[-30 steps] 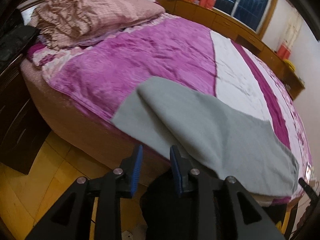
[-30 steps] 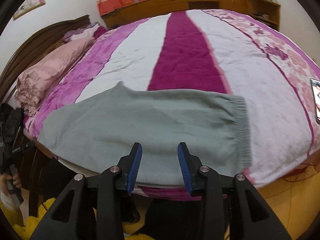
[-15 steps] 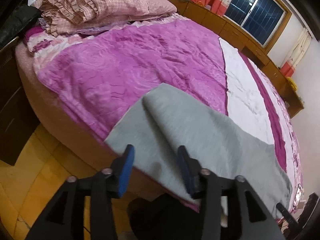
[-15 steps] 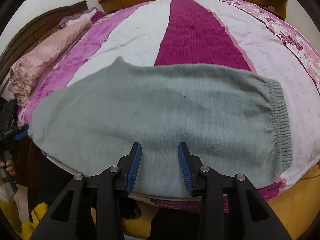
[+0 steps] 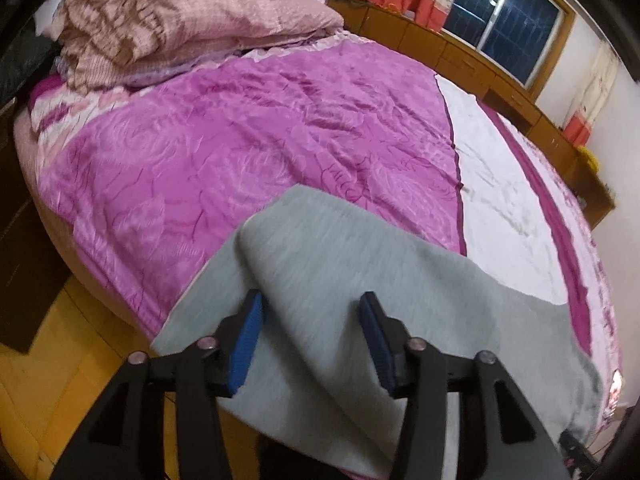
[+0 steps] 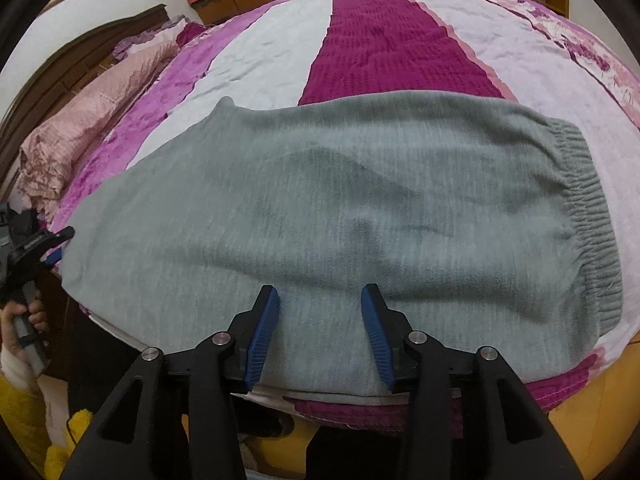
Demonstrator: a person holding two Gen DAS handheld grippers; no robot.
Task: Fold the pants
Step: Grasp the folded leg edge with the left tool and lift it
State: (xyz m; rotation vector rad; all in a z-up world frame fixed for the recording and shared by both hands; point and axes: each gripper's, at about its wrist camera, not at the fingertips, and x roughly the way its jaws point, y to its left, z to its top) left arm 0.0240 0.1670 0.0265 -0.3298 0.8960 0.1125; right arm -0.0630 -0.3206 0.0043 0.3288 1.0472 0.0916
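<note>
Grey knitted fleece fills the lower half of the left wrist view: the pants (image 5: 360,280) lie flat along the near edge of the bed (image 5: 260,152), on a magenta plush bedspread with a white stripe beyond. One leg end sits doubled here, a soft ridge of cloth rising over the flat layer under it. The left gripper (image 5: 312,330) hovers over that ridge with its blue pads either side of it; its jaws are closing, fabric lies between them, but no pad presses on it yet. A pink quilt (image 5: 180,20) is heaped near the headboard, well apart from the pants.

From the right wrist view, the pants (image 6: 340,208) stretch across the bed (image 6: 380,40), the ribbed elastic waistband (image 6: 588,220) at the right end and the leg ends at the left, by the bed's edge. The right gripper (image 6: 320,334) hangs above the near hem with a moderate gap; its jaws are opening and nothing is pinched. At far left the left gripper (image 6: 44,244) shows, held in a hand (image 6: 24,320).

I judge the cloth light, limp and thick, neither slippery nor fragile; it will sag and drag on the plush. The best holds look to be the doubled leg edge and the waistband, pinching through both layers.
</note>
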